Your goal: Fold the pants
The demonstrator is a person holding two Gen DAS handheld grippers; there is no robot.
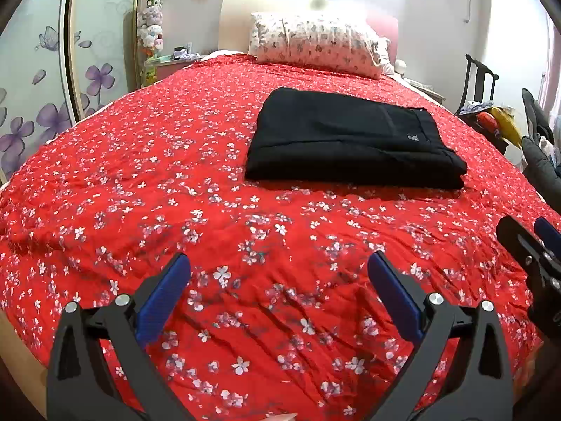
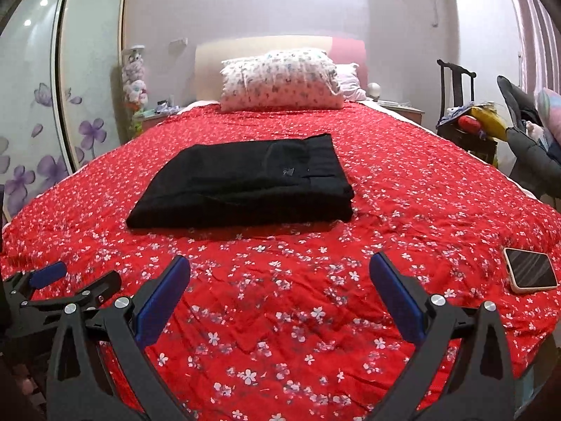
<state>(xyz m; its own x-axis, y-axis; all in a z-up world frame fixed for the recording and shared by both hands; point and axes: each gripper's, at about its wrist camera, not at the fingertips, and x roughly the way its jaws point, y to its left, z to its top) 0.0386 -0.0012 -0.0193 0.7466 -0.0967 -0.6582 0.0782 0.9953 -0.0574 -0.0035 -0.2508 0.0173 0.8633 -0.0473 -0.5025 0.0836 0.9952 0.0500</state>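
Note:
Black pants (image 1: 350, 140) lie folded into a flat rectangle on the red flowered bedspread (image 1: 175, 175), waistband toward the right. They also show in the right wrist view (image 2: 245, 182). My left gripper (image 1: 278, 263) is open and empty, held above the bedspread near the bed's foot, well short of the pants. My right gripper (image 2: 278, 263) is open and empty too, beside the left one. The right gripper shows at the right edge of the left wrist view (image 1: 533, 242); the left gripper shows at the lower left of the right wrist view (image 2: 75, 275).
A phone (image 2: 530, 274) lies screen-up on the bedspread at the right. A patterned pillow (image 2: 280, 80) rests against the headboard. A wardrobe with purple flowers (image 1: 52, 98) stands left. A chair with clothes and toys (image 2: 470, 122) stands right of the bed.

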